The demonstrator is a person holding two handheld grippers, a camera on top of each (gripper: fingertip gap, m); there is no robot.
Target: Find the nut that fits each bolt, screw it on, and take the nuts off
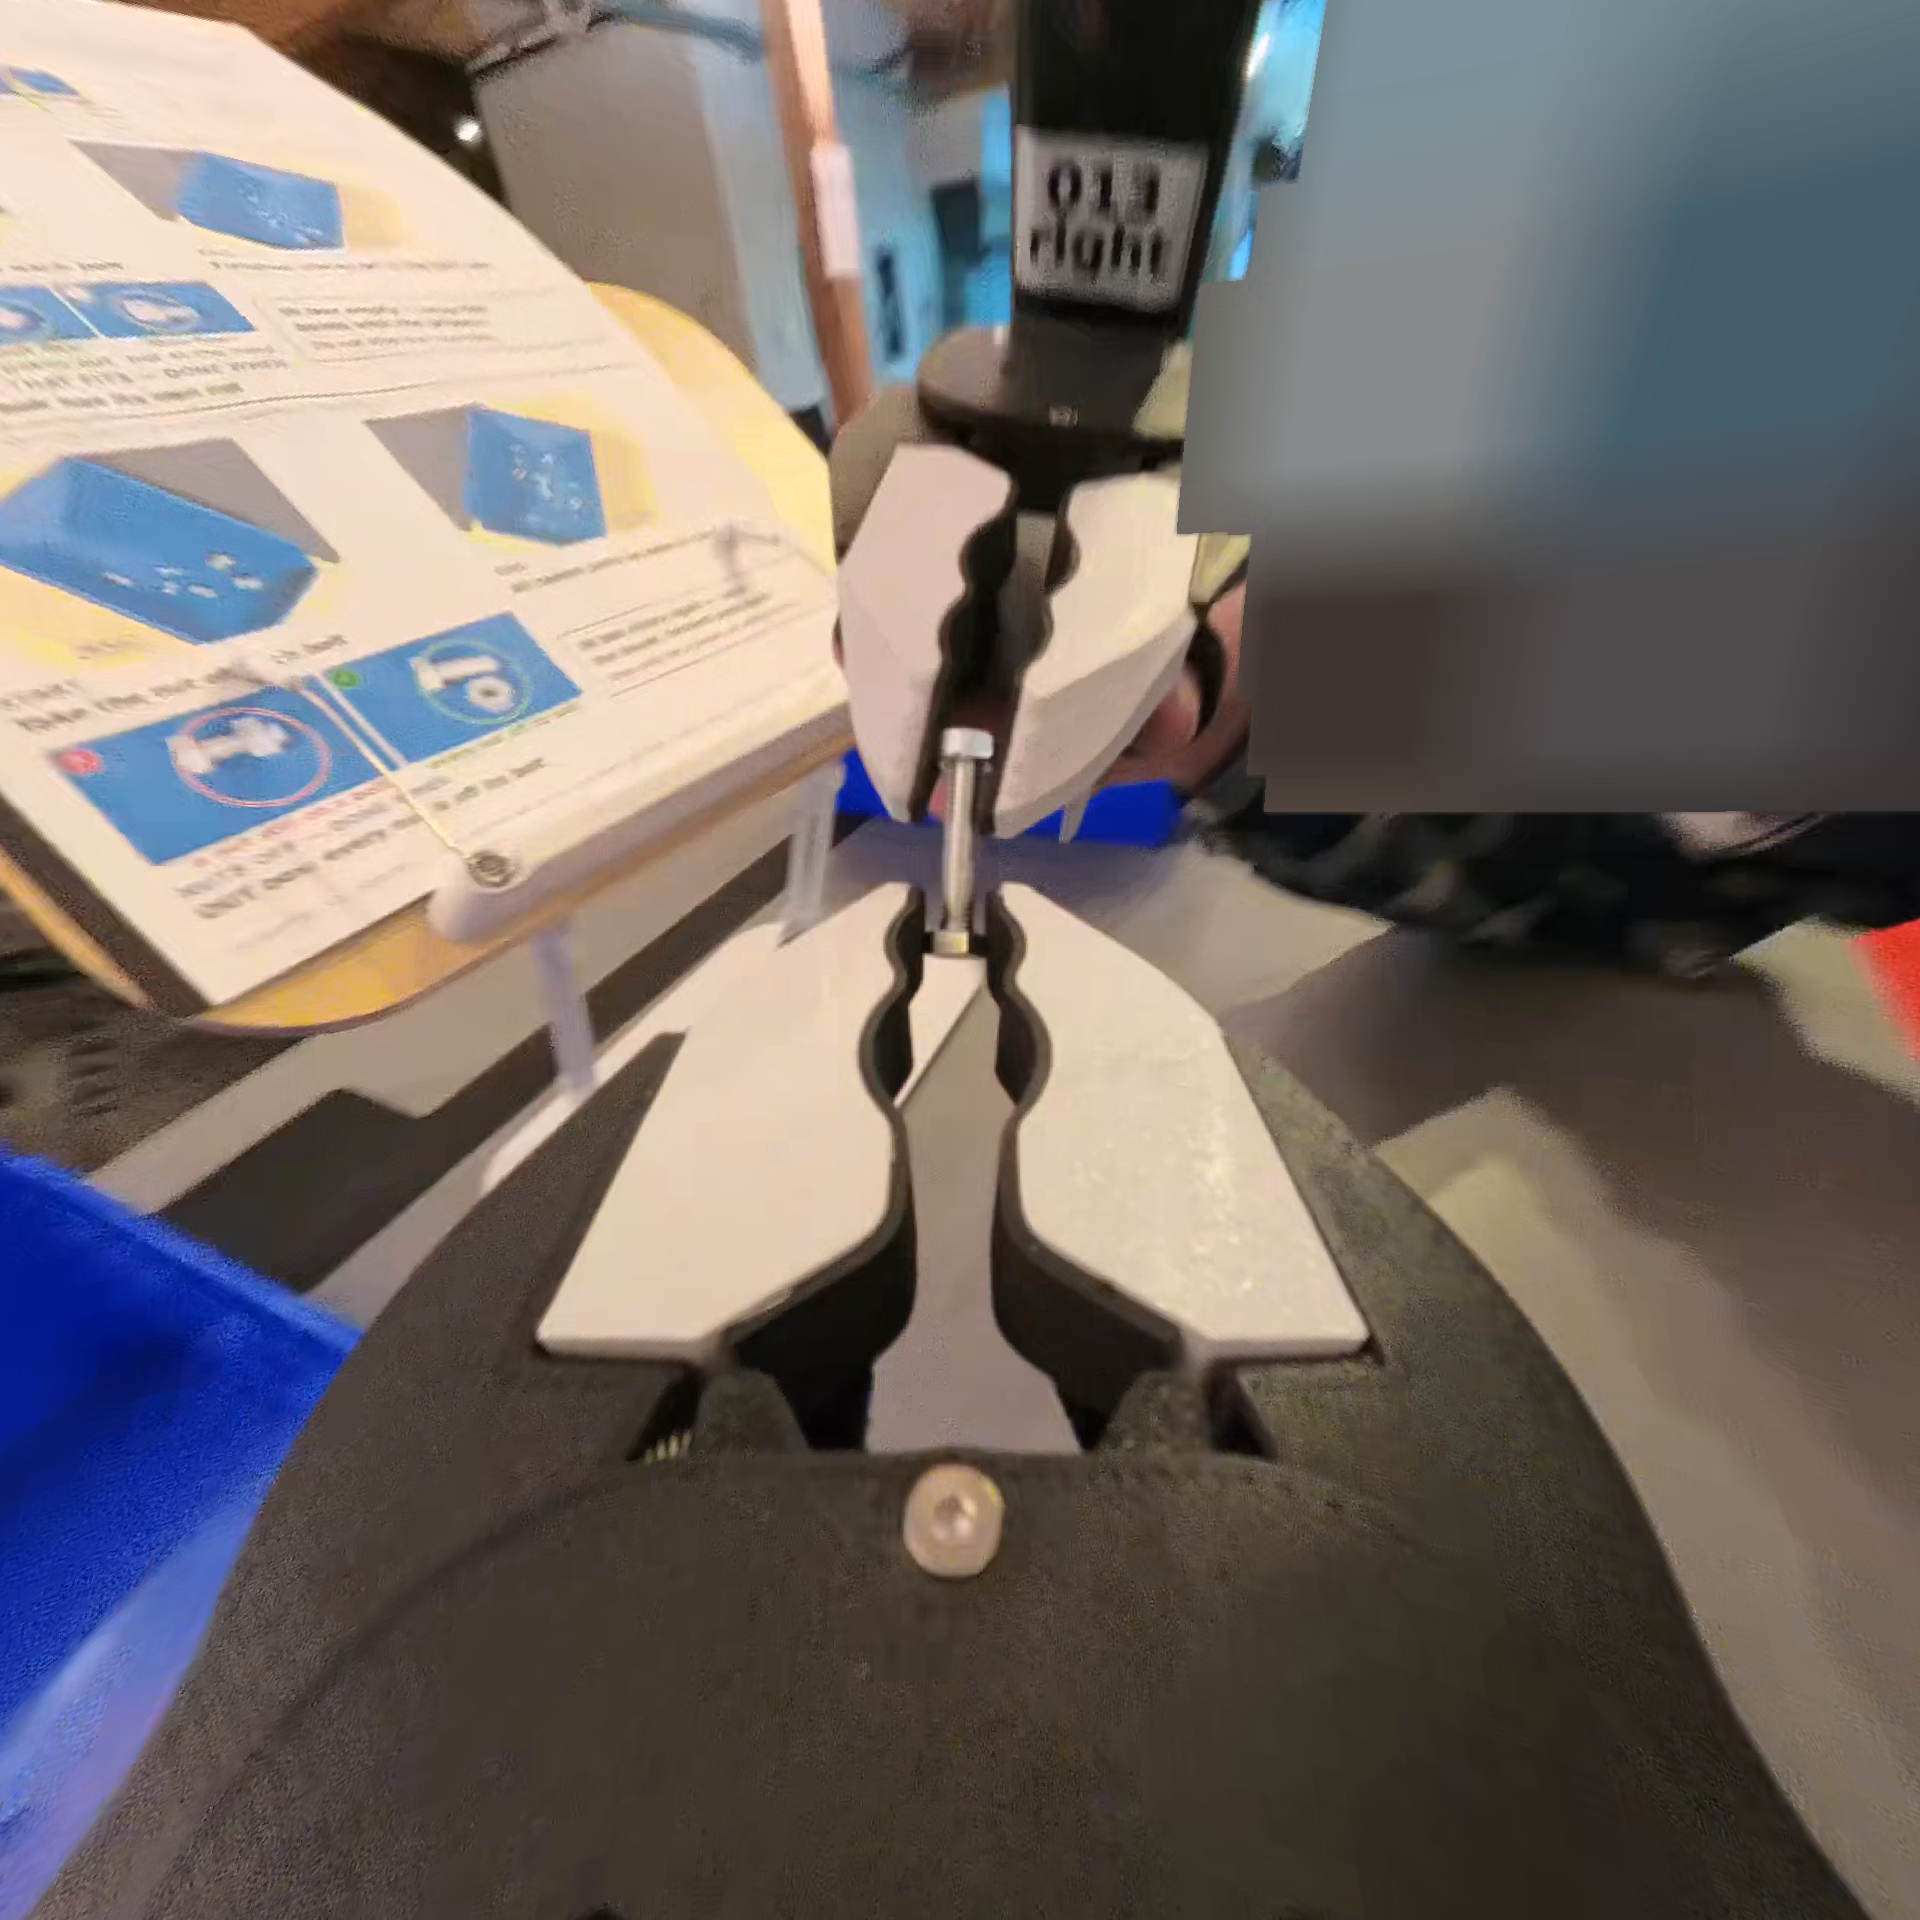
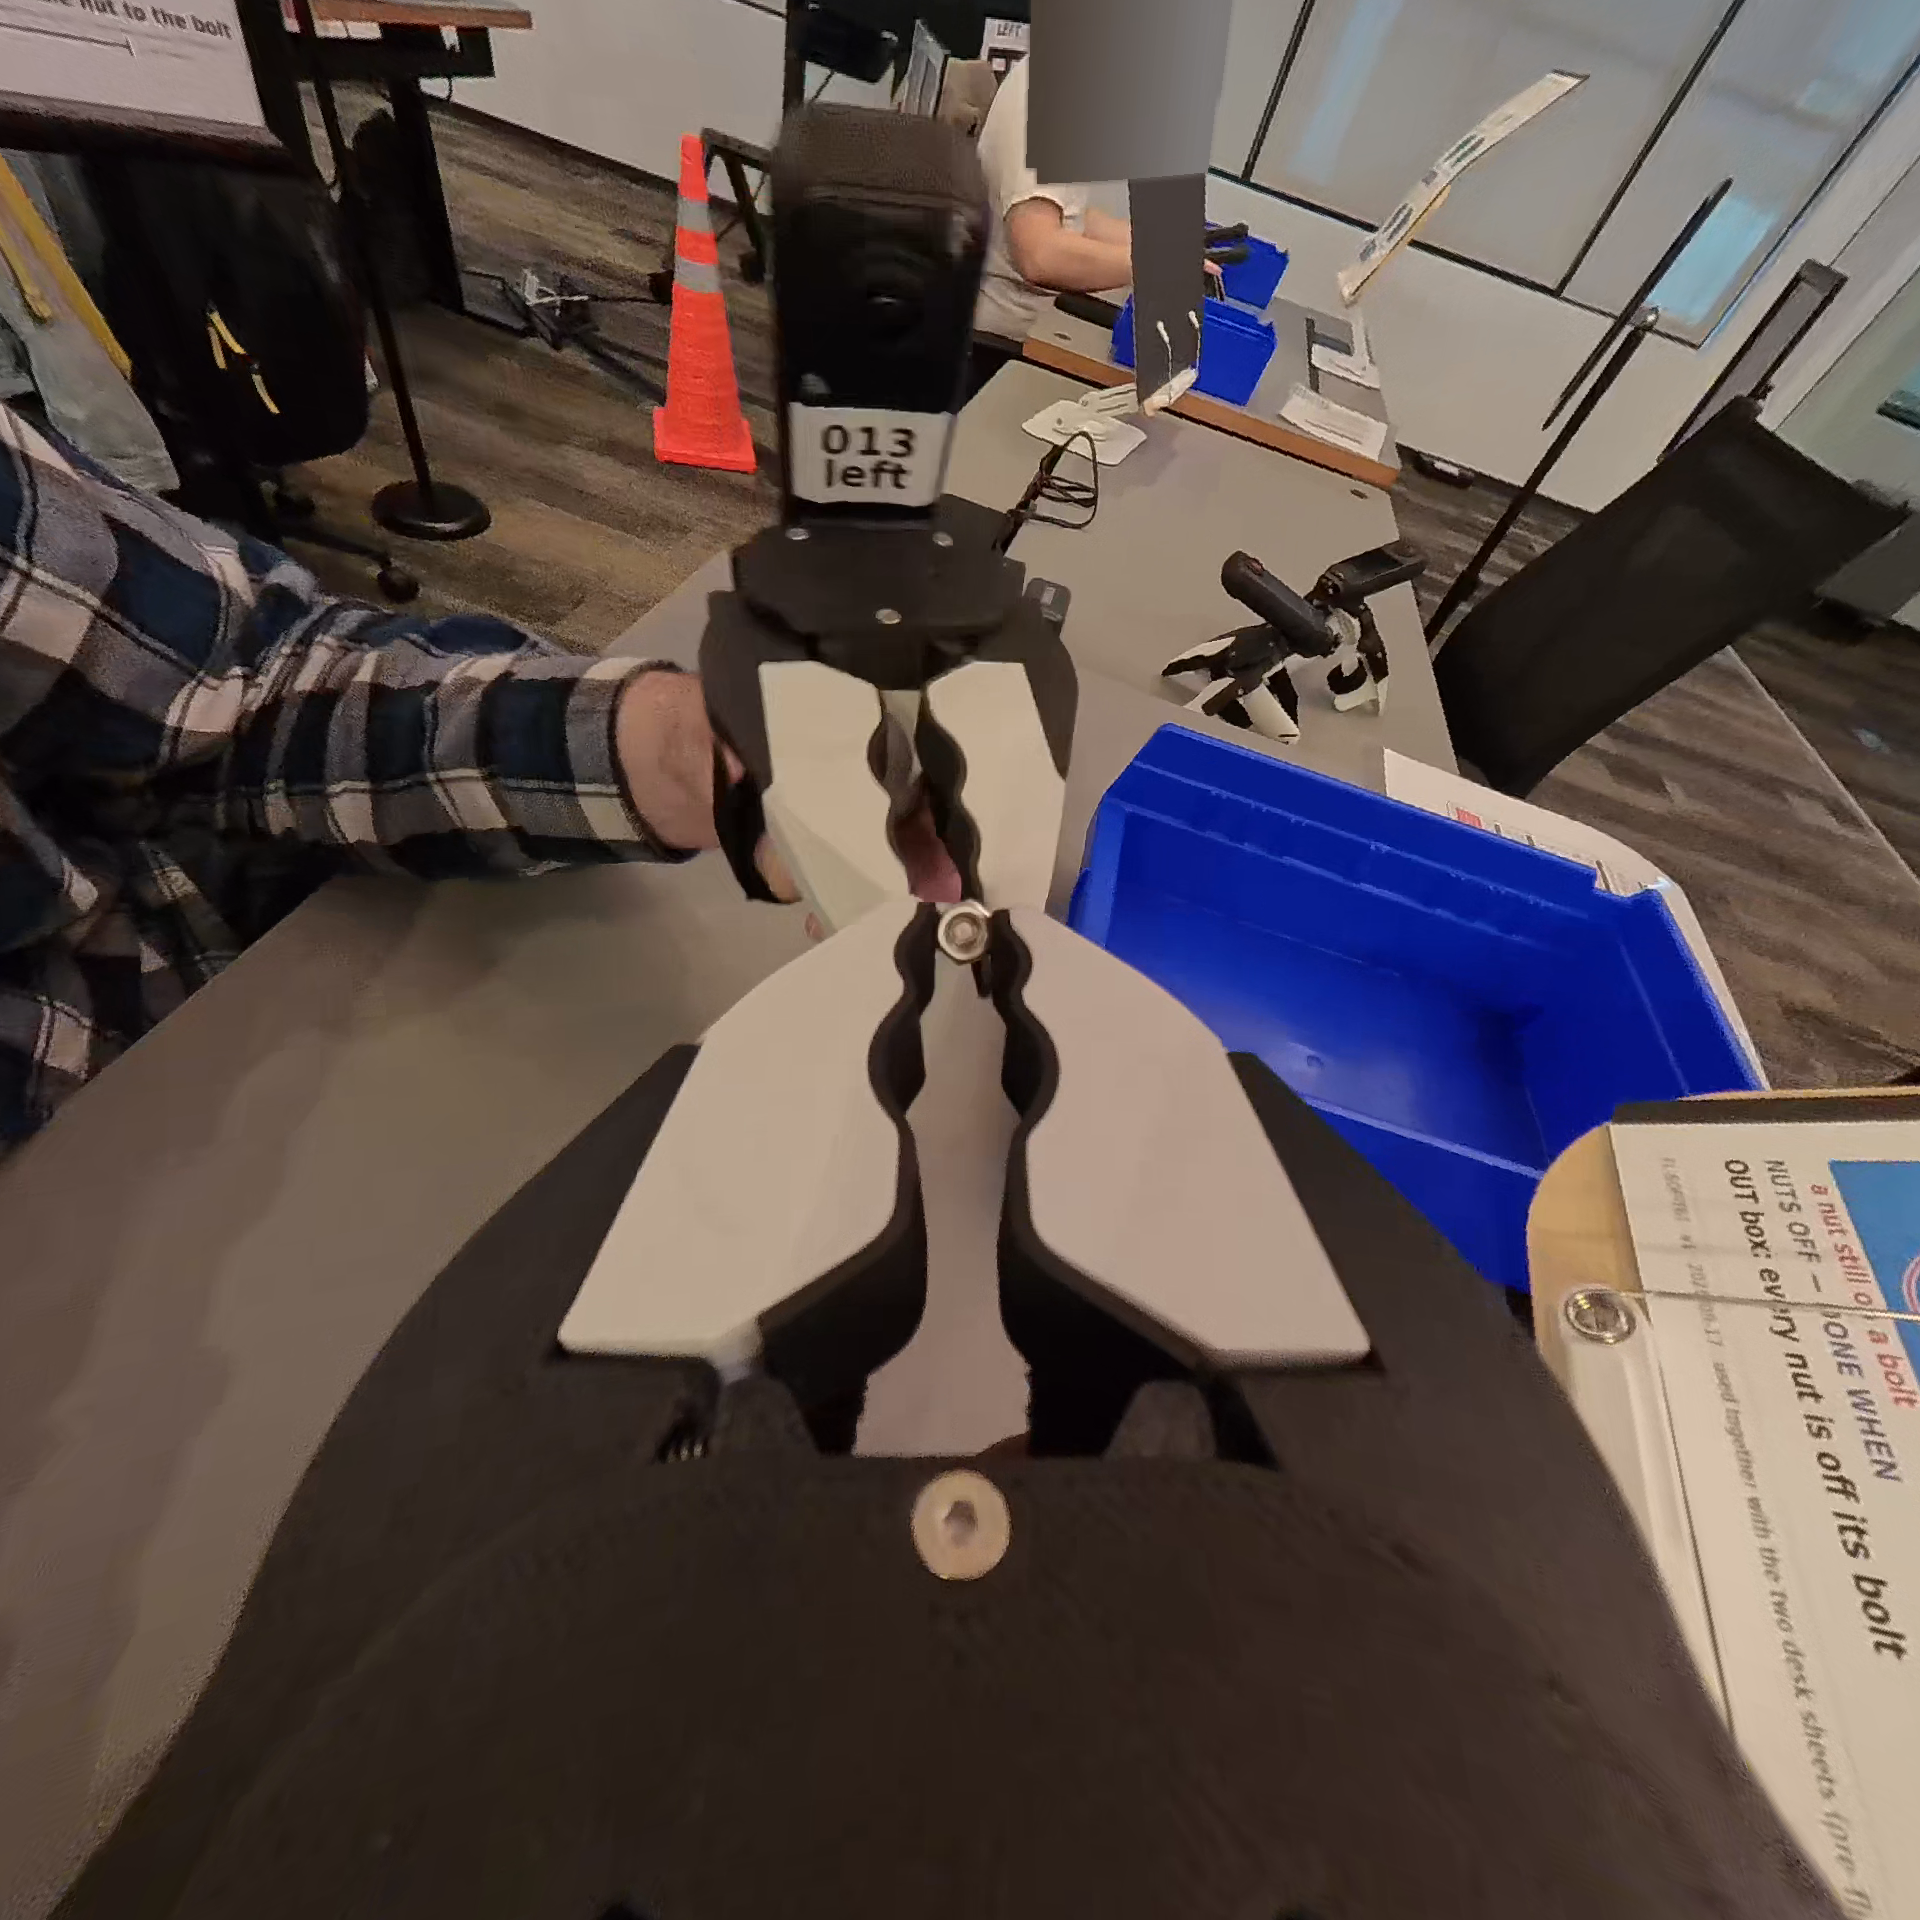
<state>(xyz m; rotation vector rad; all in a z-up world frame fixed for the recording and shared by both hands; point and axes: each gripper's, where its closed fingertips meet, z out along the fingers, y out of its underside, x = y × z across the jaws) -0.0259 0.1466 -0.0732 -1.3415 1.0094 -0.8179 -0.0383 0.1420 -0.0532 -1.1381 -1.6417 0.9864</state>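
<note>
Two tools are met tip to tip above the grey worktop point(image 2: 312, 1091), with one silver bolt point(image 1: 962, 831) bridged between them. In the left wrist view, the left tool point(image 1: 953, 940) is clamped on the near end of the bolt, where a hex piece (head or nut, it cannot be told which) is pinched between the dark pads. The far end, also hex-shaped, is gripped by the right tool point(image 1: 966, 769), whose white fingers are nearly together around it. In the right wrist view, the right tool point(image 2: 964, 932) is seen shut on a nut point(image 2: 962, 930) viewed end-on, with the left tool point(image 2: 940, 883) pointing back from just beyond it. A blue bin point(image 2: 1558, 935) is set on the worktop just right of the tips, and an instruction sheet point(image 1: 312, 468) is propped at the left.
</note>
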